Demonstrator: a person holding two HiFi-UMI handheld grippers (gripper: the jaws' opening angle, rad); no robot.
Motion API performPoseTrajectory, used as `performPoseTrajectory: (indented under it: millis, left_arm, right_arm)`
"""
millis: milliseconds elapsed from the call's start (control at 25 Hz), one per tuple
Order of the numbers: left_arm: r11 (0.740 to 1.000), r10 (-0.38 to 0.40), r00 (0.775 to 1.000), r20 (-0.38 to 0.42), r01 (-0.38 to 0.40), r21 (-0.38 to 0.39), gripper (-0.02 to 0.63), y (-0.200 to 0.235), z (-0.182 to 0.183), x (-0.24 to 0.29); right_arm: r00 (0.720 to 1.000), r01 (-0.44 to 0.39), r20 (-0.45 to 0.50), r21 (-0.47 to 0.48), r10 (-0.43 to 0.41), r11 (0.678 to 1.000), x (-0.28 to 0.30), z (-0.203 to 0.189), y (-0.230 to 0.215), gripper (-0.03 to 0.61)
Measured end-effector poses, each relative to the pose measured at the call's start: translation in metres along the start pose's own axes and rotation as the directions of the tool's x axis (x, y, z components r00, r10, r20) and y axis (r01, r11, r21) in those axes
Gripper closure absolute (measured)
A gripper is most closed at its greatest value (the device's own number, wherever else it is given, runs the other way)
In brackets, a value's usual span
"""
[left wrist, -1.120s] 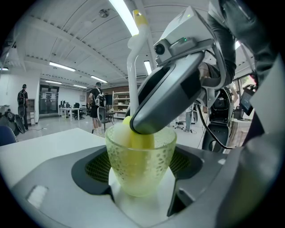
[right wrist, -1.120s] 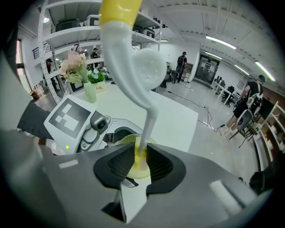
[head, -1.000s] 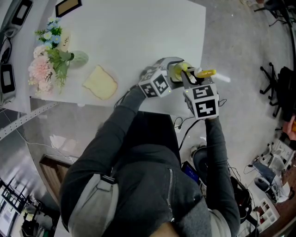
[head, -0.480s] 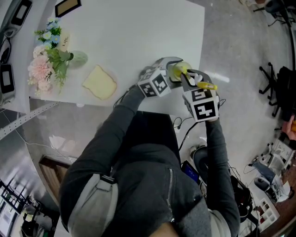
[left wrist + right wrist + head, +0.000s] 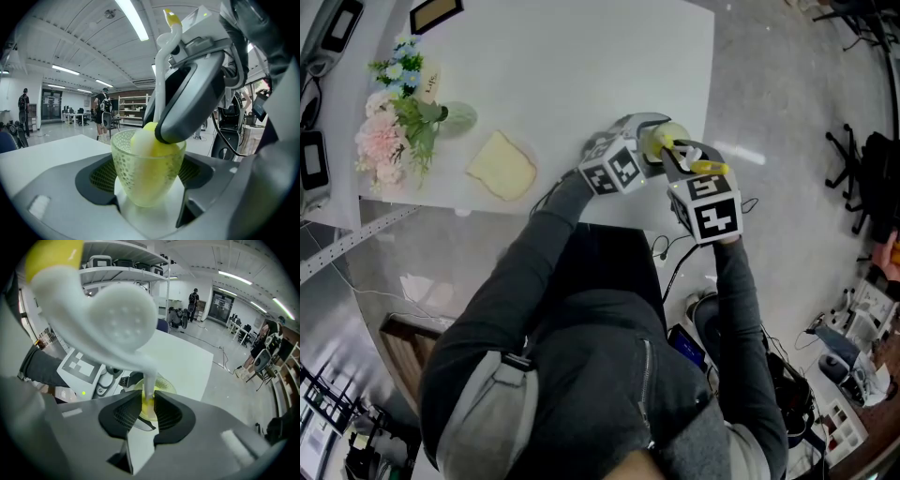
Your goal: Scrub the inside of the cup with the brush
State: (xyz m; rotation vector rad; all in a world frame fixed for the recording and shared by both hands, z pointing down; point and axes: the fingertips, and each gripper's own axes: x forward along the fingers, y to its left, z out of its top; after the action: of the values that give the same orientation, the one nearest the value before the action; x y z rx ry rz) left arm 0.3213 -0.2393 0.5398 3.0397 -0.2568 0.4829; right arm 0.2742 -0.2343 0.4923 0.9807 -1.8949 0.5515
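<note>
Clamping the cup (image 5: 147, 174) in the left hand-held gripper (image 5: 149, 187), holding the jaws wide and pressing a dark pad against each side of the clear, dotted wall. Showing the cup upright and centred in the left gripper view, mouth open toward the right hand-held gripper (image 5: 146, 414) above it.

Pinching the brush (image 5: 117, 329) by its thin white stem in the right hand-held gripper, holding the jaws narrow with only the stem between them. Pointing steeply down into the cup, burying the yellow brush head inside and filling most of the bowl with it. Letting the broad white handle curl back up over the right hand-held gripper, ending in a yellow tip.

Meeting close together in the head view, marker cubes side by side, over the desk (image 5: 581, 66) near its right edge at the nearer corner. Impossible to tell whether resting the cup on the desk or lifting it clear.

Lying farther left on the desk, well apart from the cup: a pale yellow slab (image 5: 502, 167), then a bunch of pink and blue flowers (image 5: 394, 117) at the left end, and a dark frame (image 5: 437, 13) at the far edge.
</note>
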Motion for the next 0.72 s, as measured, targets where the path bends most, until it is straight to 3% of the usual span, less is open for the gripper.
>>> performPoseTrajectory:
  millis: [720]
  left_arm:
    - [1.000, 0.003, 1.000, 0.002, -0.003, -0.002, 0.229, -0.001, 0.002, 0.000]
  right_arm:
    - [1.000, 0.011, 0.023, -0.009, -0.011, 1.000, 0.017, 0.007, -0.009, 0.495]
